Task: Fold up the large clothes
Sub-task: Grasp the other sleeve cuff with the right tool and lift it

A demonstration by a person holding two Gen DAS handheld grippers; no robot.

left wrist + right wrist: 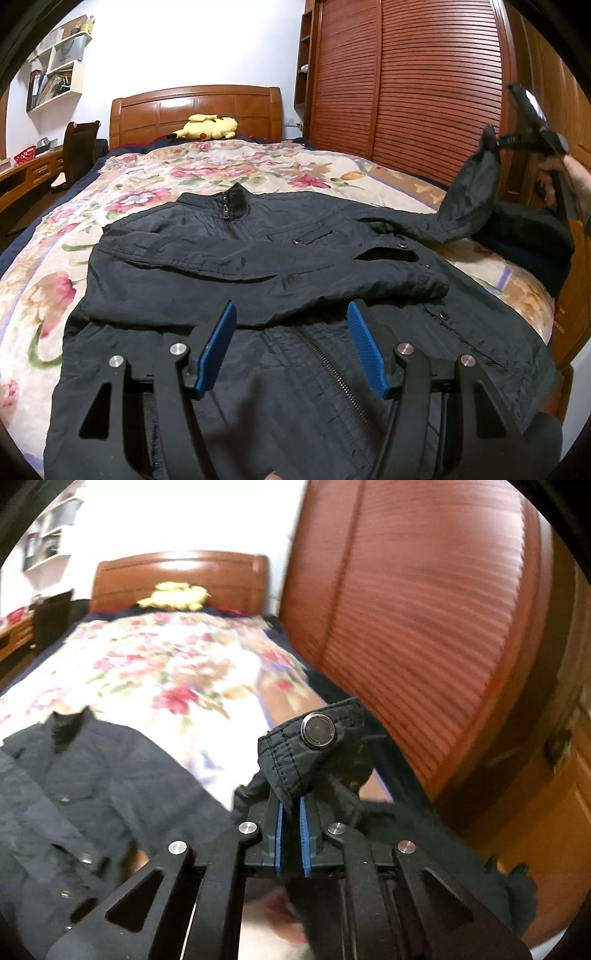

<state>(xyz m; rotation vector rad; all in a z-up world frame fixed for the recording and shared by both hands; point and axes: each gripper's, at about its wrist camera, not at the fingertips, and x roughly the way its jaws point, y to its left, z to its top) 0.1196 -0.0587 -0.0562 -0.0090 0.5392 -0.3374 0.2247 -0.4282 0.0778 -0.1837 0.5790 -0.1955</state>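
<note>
- Lying front-up on the floral bed (155, 177), the black jacket (258, 266) is resting with its collar toward the headboard; one sleeve is already crossing the chest, while the other sleeve (469, 199) is hanging in the air off to the right.
- Pinching that sleeve's cuff (314, 746) just below its snap button, the right tongs (291, 808) are nearly closed, their blue pads gripping only a thin edge of fabric; the slick cloth is likely to be slipping out if the pull turns sharp.
- Hovering over the zipper near the hem, the left tongs (291, 347) are standing wide open and holding nothing, so nothing is pinning the body; a hard tug on the sleeve is risking dragging the whole jacket sideways and undoing the sleeve already laid across.
- Sitting close to the bed's right edge, the raised sleeve is also in danger of dropping off the side, toward the dark clothes (532, 243) piled there, should the grip fail.
- Standing just beyond that edge, the slatted wardrobe (406, 81) is leaving little swing room; a wide arc is risking a knock.
</note>
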